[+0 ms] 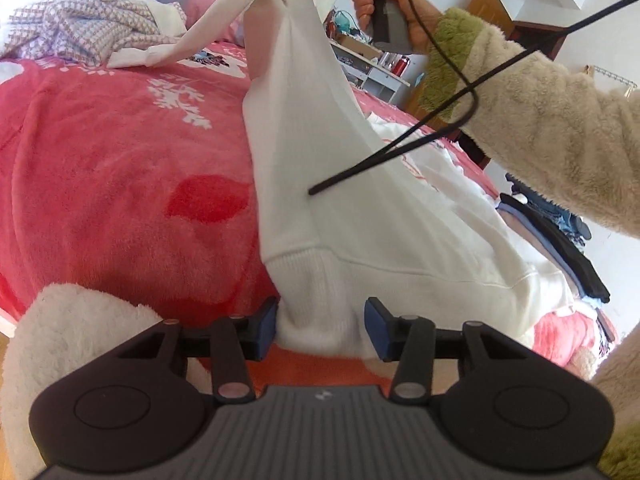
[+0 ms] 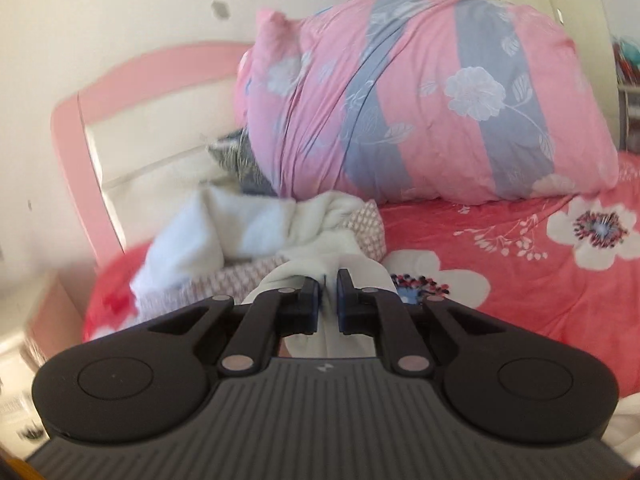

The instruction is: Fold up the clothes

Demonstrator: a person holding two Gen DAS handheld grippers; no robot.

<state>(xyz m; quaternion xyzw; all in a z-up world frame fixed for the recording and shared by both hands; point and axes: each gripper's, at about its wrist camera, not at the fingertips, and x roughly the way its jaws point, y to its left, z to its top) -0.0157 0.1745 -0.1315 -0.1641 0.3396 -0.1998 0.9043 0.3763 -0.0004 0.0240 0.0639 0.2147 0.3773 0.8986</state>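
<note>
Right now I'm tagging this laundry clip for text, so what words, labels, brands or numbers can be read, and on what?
No readable words or numbers.
Small pale logo mark on the left gripper body: a symbol, not letters.
Same mark on the right gripper body.
Red print on the white sweatshirt: mostly hidden, unreadable.
Red can on the shelf: too small to read.

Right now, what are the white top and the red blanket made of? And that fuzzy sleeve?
White top: looks like soft knit cotton or fleece, matte; the ribbed hem and stitched seam show it.
Red blanket: probably plush fleece, with a fuzzy nap and a slight sheen, printed with white flowers.
Sleeve: thick, fluffy pile like sherpa fleece, cream with a green cuff.
</note>
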